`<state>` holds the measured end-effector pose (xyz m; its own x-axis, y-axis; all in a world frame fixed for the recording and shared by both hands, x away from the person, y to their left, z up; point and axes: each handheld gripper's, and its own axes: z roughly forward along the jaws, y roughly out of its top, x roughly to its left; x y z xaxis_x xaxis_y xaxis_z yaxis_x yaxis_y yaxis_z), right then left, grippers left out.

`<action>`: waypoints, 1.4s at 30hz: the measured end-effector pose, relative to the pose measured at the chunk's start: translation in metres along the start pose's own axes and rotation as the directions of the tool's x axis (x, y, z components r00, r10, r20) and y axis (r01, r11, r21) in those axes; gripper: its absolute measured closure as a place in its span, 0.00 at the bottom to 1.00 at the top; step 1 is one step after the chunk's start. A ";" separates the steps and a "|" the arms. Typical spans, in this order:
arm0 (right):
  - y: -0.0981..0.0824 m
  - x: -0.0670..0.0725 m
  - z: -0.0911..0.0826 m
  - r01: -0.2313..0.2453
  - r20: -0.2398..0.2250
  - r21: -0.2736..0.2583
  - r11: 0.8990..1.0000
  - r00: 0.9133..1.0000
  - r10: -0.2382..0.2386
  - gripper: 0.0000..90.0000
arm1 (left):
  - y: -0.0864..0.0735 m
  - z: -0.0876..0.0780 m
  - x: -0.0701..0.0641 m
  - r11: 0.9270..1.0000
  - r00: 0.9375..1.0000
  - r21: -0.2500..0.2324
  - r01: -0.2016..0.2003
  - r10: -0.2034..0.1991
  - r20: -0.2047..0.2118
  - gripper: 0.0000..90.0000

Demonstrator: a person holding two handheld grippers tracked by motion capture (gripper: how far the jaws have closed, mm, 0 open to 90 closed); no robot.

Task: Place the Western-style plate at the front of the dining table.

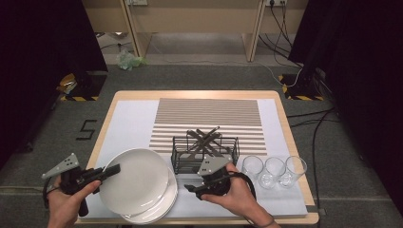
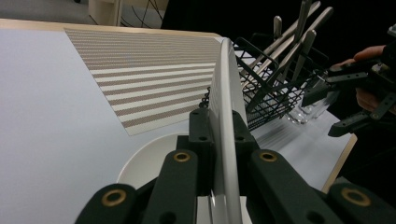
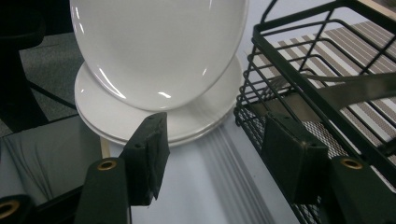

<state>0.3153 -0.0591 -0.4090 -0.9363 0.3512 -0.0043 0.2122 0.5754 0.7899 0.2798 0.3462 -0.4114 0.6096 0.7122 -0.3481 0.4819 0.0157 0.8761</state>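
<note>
The person's left hand (image 1: pixel 66 199) came in from the near left edge, gripping the left gripper (image 1: pixel 110 171) level and pointed right. Its jaws were clamped on the left rim of the top plate (image 1: pixel 135 180), which was tilted up off the stack of plates (image 1: pixel 159 209) at the near left of the table (image 1: pixel 107 118). In the left gripper view the rim (image 2: pixel 224 116) stood edge-on between the pads.

The right hand (image 1: pixel 233 192) held the right gripper (image 1: pixel 190 189) low, just near of the wire cutlery basket (image 1: pixel 178 154), pointing left toward the plates. Its jaws stood apart with nothing between them.

A "5" (image 1: pixel 85 129) was marked on the floor at the left.
</note>
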 end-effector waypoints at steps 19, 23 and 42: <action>-0.024 -0.004 -0.024 -0.058 0.050 -0.029 0.998 0.997 0.060 0.47 | 0.012 0.005 0.010 0.992 0.997 -0.118 0.044 -0.050 -0.052 0.94; -0.030 -0.001 -0.023 -0.068 0.048 -0.029 0.997 0.996 0.069 0.48 | 0.019 0.005 0.016 0.986 0.996 -0.156 0.054 -0.064 -0.063 0.94; -0.047 -0.001 -0.028 -0.117 0.073 -0.073 0.990 0.990 0.122 0.48 | 0.045 0.019 0.029 0.977 0.994 -0.209 0.040 -0.059 -0.089 0.94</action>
<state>0.2982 -0.1078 -0.4290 -0.8804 0.4719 0.0477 0.2993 0.4745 0.8278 0.3311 0.3541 -0.3886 0.5218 0.7694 -0.3684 0.3631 0.1905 0.9121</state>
